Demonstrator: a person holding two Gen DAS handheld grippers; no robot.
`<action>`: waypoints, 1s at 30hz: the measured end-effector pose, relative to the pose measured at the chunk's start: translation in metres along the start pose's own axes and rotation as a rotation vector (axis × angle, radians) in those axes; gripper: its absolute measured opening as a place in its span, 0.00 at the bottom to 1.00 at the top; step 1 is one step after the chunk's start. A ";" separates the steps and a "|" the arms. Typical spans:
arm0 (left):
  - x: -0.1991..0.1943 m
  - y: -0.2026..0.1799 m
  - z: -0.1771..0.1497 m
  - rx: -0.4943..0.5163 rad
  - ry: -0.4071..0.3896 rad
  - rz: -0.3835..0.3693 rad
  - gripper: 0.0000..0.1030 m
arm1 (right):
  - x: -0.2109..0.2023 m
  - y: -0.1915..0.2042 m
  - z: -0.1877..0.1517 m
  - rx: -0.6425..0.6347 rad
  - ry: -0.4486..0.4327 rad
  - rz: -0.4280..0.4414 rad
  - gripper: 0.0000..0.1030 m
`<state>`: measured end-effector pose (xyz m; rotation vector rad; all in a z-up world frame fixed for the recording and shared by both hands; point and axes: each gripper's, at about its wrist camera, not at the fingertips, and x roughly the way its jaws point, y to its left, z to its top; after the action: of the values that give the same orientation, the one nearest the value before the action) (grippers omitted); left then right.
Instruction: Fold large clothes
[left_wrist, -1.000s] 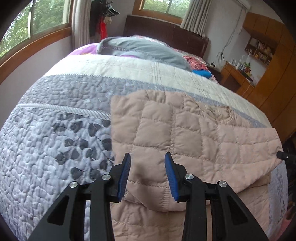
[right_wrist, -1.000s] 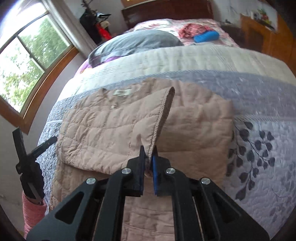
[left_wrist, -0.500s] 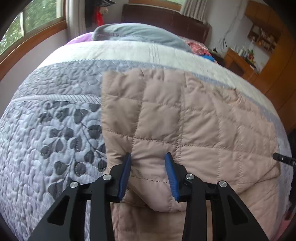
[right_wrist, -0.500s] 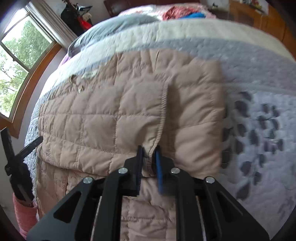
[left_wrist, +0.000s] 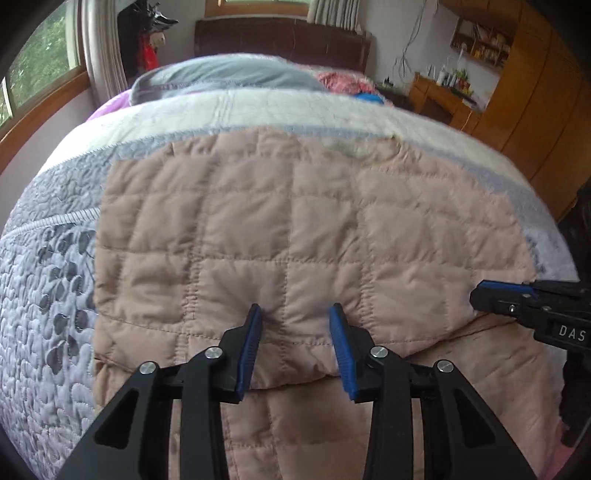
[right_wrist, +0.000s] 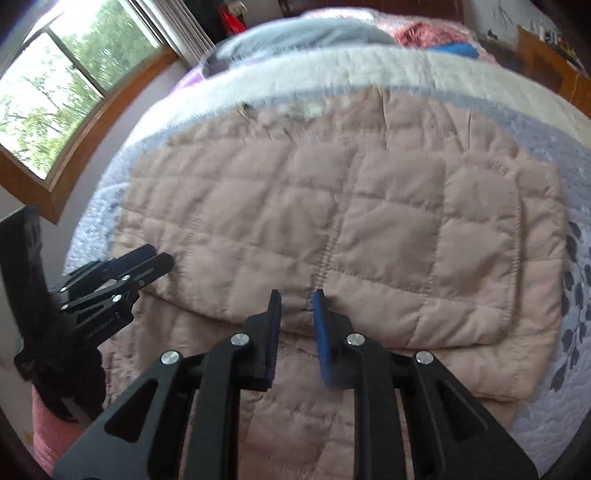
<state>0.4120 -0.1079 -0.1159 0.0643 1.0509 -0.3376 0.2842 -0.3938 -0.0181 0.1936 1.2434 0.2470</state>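
Left wrist view takes in the bed's grey-and-cream leaf-quilted bedspread (left_wrist: 48, 295) with the dark wooden headboard (left_wrist: 280, 40) behind, which the right wrist view cuts off; that view alone shows the window (right_wrist: 55, 96). The beige quilted jacket (left_wrist: 295, 229) lies mid-bed, its near part doubled over toward the head end. The left gripper (left_wrist: 295, 332) has its fingers parted, astride the folded edge. The right gripper (right_wrist: 296, 314), clamped on a raised flap a second ago, has just been closing after letting go, and the flap now lies flat
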 end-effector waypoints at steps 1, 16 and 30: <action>0.005 0.000 -0.001 0.006 0.004 -0.005 0.38 | 0.014 -0.004 0.001 0.015 0.035 -0.012 0.14; 0.009 0.018 0.078 -0.044 -0.034 0.053 0.38 | -0.015 -0.045 0.071 0.079 -0.105 -0.089 0.21; -0.015 0.052 0.064 -0.144 -0.020 -0.008 0.38 | -0.040 -0.086 0.039 0.104 -0.152 0.110 0.31</action>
<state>0.4749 -0.0686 -0.0763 -0.0722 1.0532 -0.2687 0.3158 -0.4877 0.0068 0.3647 1.0965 0.2581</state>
